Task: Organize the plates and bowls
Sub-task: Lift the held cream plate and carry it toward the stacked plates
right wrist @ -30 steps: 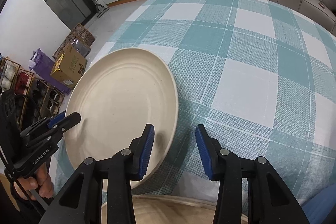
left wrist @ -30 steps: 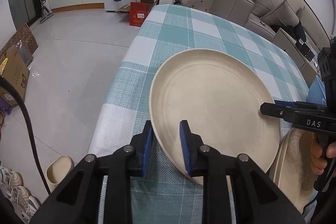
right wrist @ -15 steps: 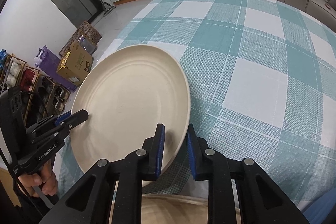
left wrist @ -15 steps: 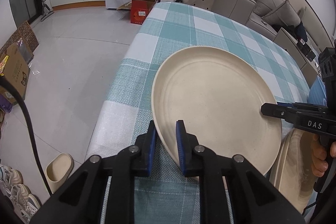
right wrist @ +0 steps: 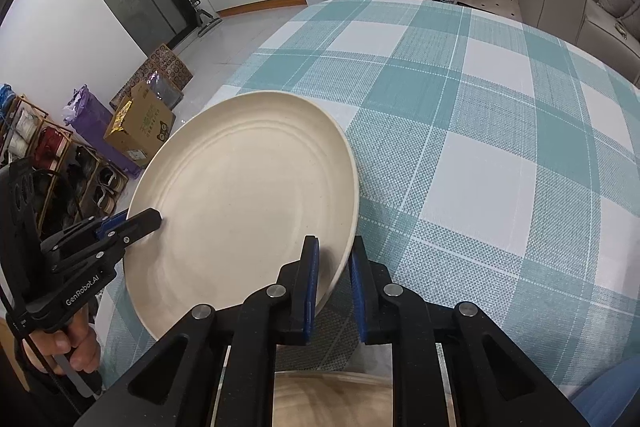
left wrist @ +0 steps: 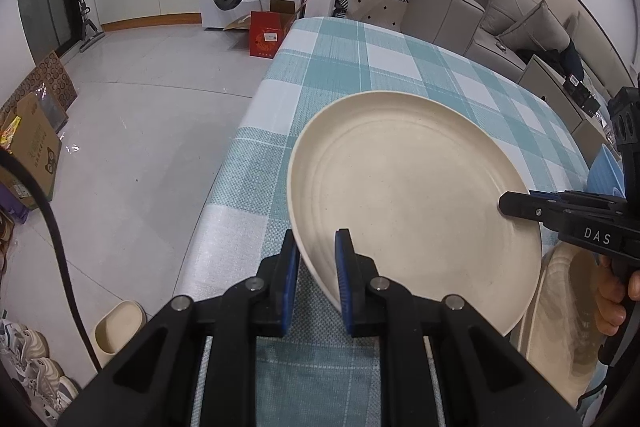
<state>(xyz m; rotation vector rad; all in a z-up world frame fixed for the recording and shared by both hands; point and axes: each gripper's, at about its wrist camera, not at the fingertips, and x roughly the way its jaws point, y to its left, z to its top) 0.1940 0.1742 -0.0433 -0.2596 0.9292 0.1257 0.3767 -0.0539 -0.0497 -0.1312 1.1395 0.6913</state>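
Gripping the cream plate (left wrist: 412, 195) from opposite sides, both grippers are pinching its rim, jaws nearly shut on it. The left gripper (left wrist: 317, 269) is clamping the rim nearest the table's left edge, and its jaws have just been closing with the rim between them. The right gripper (right wrist: 333, 277) is biting the opposite rim, its blue pads (right wrist: 311, 279) pressing from both faces; its jaws have just been closing too. The plate is sitting tilted over the table's (right wrist: 480, 131) near left corner, its left rim reaching close to the edge where the checked cloth is dropping toward the floor (left wrist: 140, 131). Ahead and to the right, the cloth is lying bare and open all the way to the far edge. The plate is looking round, shallow and matte, with faint rings inside its rim. Another cream dish (left wrist: 560, 311) is lying just beside it at the near edge, partly hidden.
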